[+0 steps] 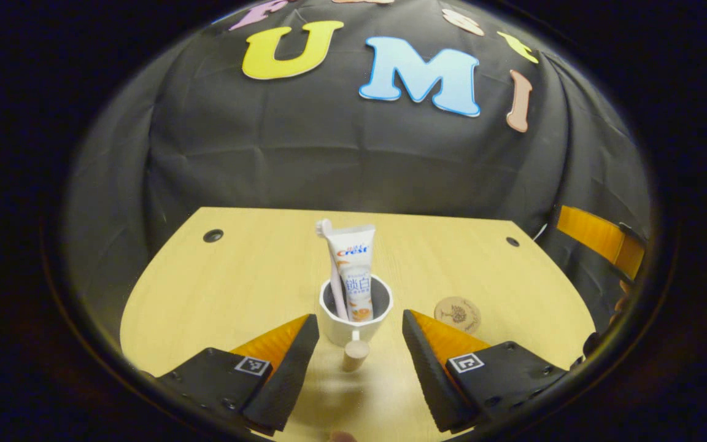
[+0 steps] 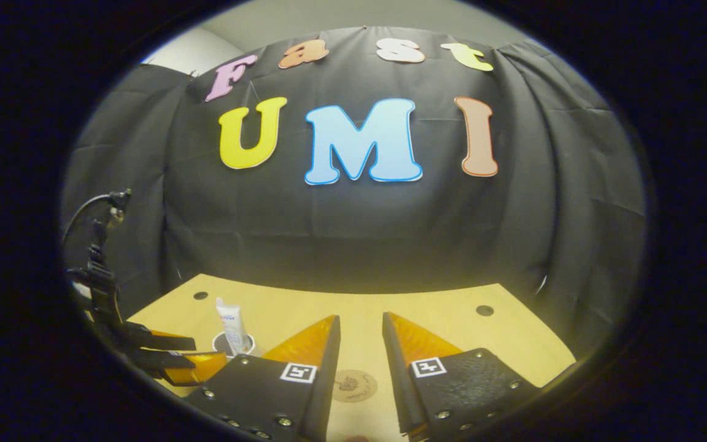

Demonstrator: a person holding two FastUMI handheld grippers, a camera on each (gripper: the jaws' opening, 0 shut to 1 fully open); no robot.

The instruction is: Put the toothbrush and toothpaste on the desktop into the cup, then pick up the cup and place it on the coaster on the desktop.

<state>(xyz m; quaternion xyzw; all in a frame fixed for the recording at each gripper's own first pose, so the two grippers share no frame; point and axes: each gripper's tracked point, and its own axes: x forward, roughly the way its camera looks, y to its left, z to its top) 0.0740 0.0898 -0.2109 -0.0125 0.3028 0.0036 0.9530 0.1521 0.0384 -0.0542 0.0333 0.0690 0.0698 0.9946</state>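
on the pale wood-grain desktop [image 1: 237, 288], at centre of the left gripper view, a white ribbed cup [image 1: 356, 319] is seen standing upright. its stubby round wooden handle [image 1: 356, 355] points to 6 o'clock, toward the camera. a toothpaste [image 1: 355, 270] tube, smooth and flat with a crimped top, is held upright inside the cup, with a pale toothbrush [image 1: 332, 270] leaning against its 9 o'clock side, bristle head up. both are contained in the cup.

the left gripper [image 1: 359, 328] is held with its wedge-shaped fingers spread wide, one at each side of the cup, not touching it; nothing is gripped. a square marker is carried on each finger body.

a thin round coaster [image 1: 458, 314], wood-like with a dark tree-like emblem, lies flat at 3 o'clock of the cup, nearby but apart. it is bare. two dark round holes are set in the far desktop corners.

in the right gripper view, the right gripper [image 2: 361, 328] is held slightly parted over the desktop, nothing between its fingers. the coaster [image 2: 354, 385] is seen below the gap, at 6 o'clock. the cup [image 2: 231, 344] with the tube sits at 9 o'clock, beside the other gripper.
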